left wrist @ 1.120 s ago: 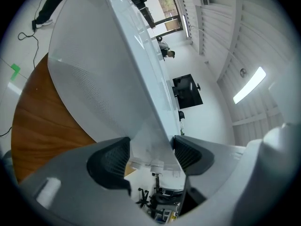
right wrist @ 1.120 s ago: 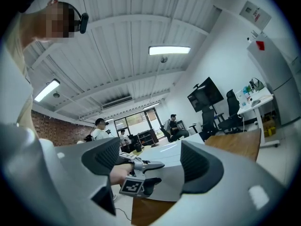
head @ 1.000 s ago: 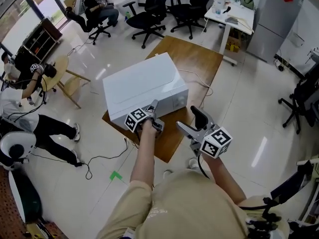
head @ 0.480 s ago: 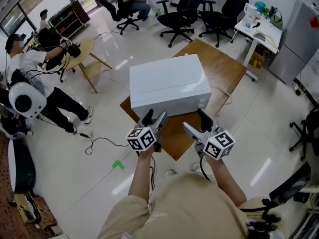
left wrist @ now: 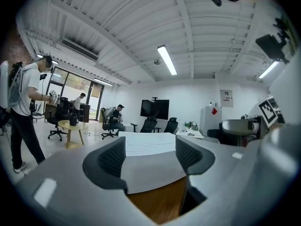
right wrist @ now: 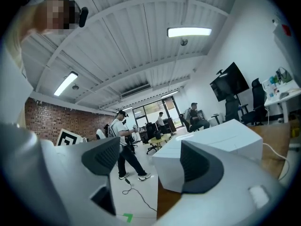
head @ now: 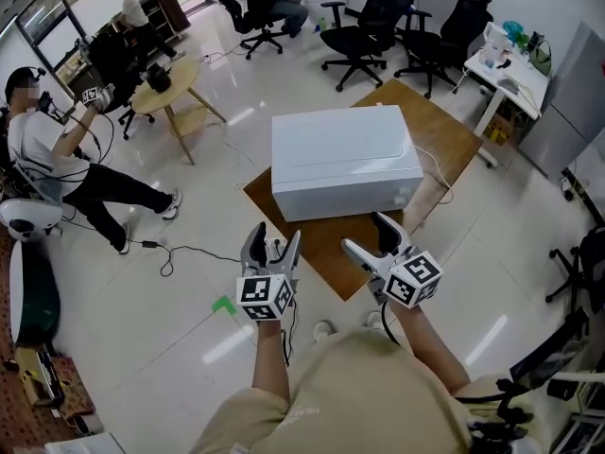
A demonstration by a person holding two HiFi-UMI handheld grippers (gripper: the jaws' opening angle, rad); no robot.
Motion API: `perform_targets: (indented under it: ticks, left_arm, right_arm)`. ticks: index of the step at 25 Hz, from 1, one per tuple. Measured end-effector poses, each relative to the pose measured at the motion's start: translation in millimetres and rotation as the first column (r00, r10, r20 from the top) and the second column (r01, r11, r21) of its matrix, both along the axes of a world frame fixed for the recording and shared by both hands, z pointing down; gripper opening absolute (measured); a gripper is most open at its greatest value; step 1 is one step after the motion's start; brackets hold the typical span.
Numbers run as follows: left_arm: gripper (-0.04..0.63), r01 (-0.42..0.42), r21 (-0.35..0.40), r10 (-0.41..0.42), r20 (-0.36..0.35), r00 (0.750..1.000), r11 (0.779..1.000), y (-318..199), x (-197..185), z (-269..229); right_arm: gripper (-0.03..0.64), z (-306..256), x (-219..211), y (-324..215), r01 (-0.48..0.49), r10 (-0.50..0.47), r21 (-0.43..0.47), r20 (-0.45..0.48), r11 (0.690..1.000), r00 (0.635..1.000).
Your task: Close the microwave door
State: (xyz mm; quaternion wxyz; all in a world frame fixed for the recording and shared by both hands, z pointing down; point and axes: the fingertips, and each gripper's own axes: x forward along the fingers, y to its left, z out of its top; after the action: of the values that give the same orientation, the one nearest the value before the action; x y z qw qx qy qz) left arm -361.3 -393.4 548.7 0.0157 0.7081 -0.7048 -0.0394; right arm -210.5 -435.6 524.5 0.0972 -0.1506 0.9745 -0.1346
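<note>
The white microwave (head: pixel 345 154) stands on a brown wooden table (head: pixel 326 249), and no door sticks out from its box. My left gripper (head: pixel 272 244) hangs over the table's near-left edge, a short way in front of the microwave and apart from it, open and empty. My right gripper (head: pixel 364 235) is near the microwave's front right corner, also open and empty. In the left gripper view the microwave (left wrist: pixel 146 142) shows beyond the left gripper (left wrist: pixel 150 154). In the right gripper view the microwave (right wrist: pixel 211 149) lies behind the right-hand finger of the right gripper (right wrist: pixel 150 161).
A white cable (head: pixel 437 173) trails from the microwave over the table. Black office chairs (head: pixel 364 26) and a white desk (head: pixel 506 74) stand behind. A round wooden table (head: pixel 175 78) and a person (head: pixel 57 159) are at the left. A cord (head: pixel 180 253) and a green mark (head: pixel 222 304) lie on the floor.
My left gripper has pulled back from the microwave's front corner toward me and rolled so its jaws stand side by side. The right gripper shifted slightly. The head view swung.
</note>
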Motion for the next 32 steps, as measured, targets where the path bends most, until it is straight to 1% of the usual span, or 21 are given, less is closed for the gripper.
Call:
perform_targets:
  ticks: [2,4,9,11,14,18,22,24,26,29,32]
  left_arm:
    - [0.319,0.004,0.008,-0.004,0.025,1.0,1.0,11.7,-2.9,-3.0]
    - [0.319,-0.01,0.02,0.009,0.036,0.999,1.0,22.2,-10.2,-7.9]
    - [0.319,-0.079,0.041,0.076,0.071,0.995,0.996,35.3,-25.3,-17.0]
    - [0.319,-0.102,0.037,0.099,0.069,0.993,0.994,40.8,-29.4,-12.6]
    - [0.319,-0.112,0.041,0.109,0.076,0.991,0.993,55.0,-26.9,-9.3]
    - [0.319,-0.1,0.065,0.094,0.086,0.992,0.993,75.5,-10.7,-15.5]
    - [0.318,-0.092,0.069,0.084,0.117,0.99,0.993,100.2,28.5,-21.0]
    - [0.318,-0.078,0.075,0.067,0.135,0.989,0.994,109.7,53.1,-23.1]
    - [0.313,-0.056,0.077,0.045,0.138,0.989,0.995,121.3,81.1,-23.9]
    - [0.3,-0.028,0.065,0.02,0.12,0.993,0.997,134.8,129.7,-20.2]
    - [0.268,-0.035,0.062,0.031,0.068,0.997,0.997,134.3,206.8,-3.3]
  right_arm:
    - [0.393,0.3,-6.4,11.7,-0.002,0.002,0.004,-0.017,1.0,1.0]
    - [0.393,-0.6,-17.4,23.0,-0.015,0.015,0.008,-0.032,1.0,0.999]
    - [0.393,6.4,-41.7,40.7,-0.066,0.065,-0.001,-0.088,0.998,0.994]
    - [0.393,14.5,-49.6,53.2,-0.072,0.07,-0.01,-0.111,0.997,0.991]
    - [0.393,21.4,-53.9,72.9,-0.064,0.063,-0.006,-0.13,0.998,0.99]
    - [0.393,23.2,-42.8,92.8,-0.047,0.049,0.017,-0.121,0.999,0.991]
    - [0.393,22.0,-5.5,108.2,-0.046,0.049,0.038,-0.101,0.998,0.994]
    - [0.393,21.6,21.3,113.8,-0.042,0.047,0.055,-0.095,0.998,0.994]
    - [0.393,23.3,52.4,123.6,-0.035,0.042,0.069,-0.091,0.997,0.995]
    - [0.393,31.1,106.7,135.2,-0.048,0.052,0.061,-0.078,0.997,0.996]
    - [0.393,51.0,182.0,128.5,-0.085,0.086,0.031,-0.046,0.996,0.995]
